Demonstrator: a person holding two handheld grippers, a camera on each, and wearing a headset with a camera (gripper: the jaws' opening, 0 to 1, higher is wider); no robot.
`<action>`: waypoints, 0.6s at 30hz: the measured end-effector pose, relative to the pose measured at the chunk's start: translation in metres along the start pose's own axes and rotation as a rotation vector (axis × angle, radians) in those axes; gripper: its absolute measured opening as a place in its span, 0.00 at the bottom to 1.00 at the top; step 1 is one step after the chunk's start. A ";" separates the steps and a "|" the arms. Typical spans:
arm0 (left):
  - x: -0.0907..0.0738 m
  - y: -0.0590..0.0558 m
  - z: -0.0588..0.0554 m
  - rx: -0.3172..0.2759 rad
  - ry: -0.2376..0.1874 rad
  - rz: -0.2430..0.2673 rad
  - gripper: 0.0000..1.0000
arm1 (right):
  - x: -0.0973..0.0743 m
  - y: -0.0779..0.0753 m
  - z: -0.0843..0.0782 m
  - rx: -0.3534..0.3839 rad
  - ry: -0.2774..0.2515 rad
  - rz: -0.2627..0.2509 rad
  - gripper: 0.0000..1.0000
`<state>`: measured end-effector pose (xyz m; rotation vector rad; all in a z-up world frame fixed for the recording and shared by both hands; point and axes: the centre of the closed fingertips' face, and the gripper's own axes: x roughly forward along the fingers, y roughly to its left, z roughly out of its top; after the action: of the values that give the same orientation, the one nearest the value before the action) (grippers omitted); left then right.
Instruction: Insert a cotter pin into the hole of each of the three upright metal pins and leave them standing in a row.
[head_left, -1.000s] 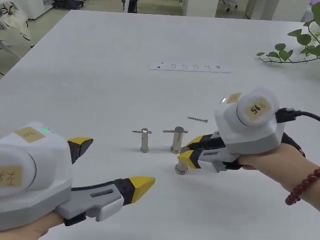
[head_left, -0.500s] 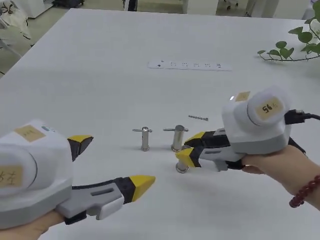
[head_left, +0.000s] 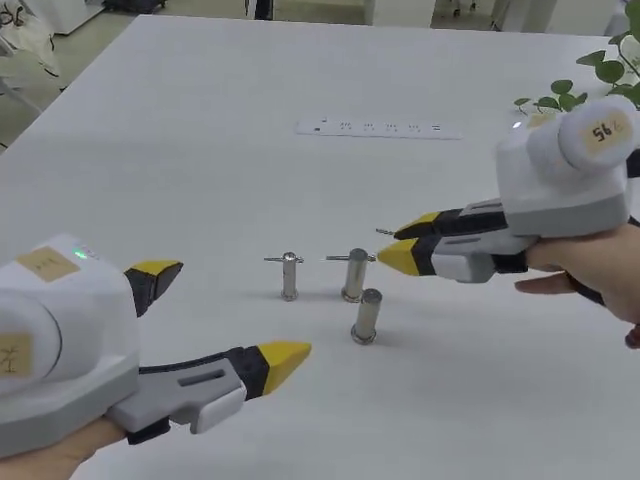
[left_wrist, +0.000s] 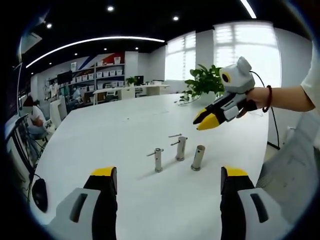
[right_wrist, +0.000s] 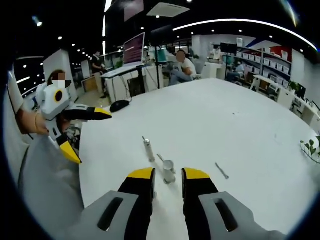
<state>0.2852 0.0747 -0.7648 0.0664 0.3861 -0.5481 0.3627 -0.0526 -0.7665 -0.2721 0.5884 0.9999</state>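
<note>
Two of the three are finished. The outer metal pin (head_left: 289, 277) and the middle metal pin (head_left: 355, 275) stand side by side on the worktop (head_left: 200, 150), each with a cotter pin across its head. The bare metal pin (head_left: 367, 316) is also upright, but its hole is empty. It stands out of line, just beside the middle one and on the person's side of it.

The right gripper (head_left: 405, 240) hangs above the worktop with its jaws narrow. A slim gap shows between them and nothing is held. The loose cotter pin (left_wrist: 174, 135) lies flat on the worktop close by their tips, and the bare pin stands a little below and ahead of them. The left gripper (head_left: 220, 312) waits with its jaws wide and empty. All three metal pins stand out ahead of the gap between those jaws.

The step in hand looks like fetching the last cotter pin. The next move calls for lowering the right jaws onto that thin wire and pinching it cleanly off the flat surface, which leaves little to grip. Then it must be carried level to the bare pin's hole. The left jaws could close lightly on the bare pin to steady it, since a sideways push may topple it. After that the pin needs nudging into the row.
</note>
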 end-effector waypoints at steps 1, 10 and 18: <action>0.000 0.000 0.000 -0.001 0.000 0.000 0.85 | 0.000 -0.005 -0.001 -0.003 0.007 -0.014 0.23; 0.001 0.002 -0.002 0.002 0.006 0.007 0.85 | 0.017 -0.048 -0.019 -0.093 0.118 -0.070 0.22; 0.004 0.003 -0.001 0.037 0.007 0.011 0.83 | 0.038 -0.070 -0.036 -0.180 0.243 -0.047 0.21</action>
<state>0.2891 0.0753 -0.7675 0.1058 0.3828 -0.5440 0.4250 -0.0793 -0.8208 -0.5707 0.7093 0.9828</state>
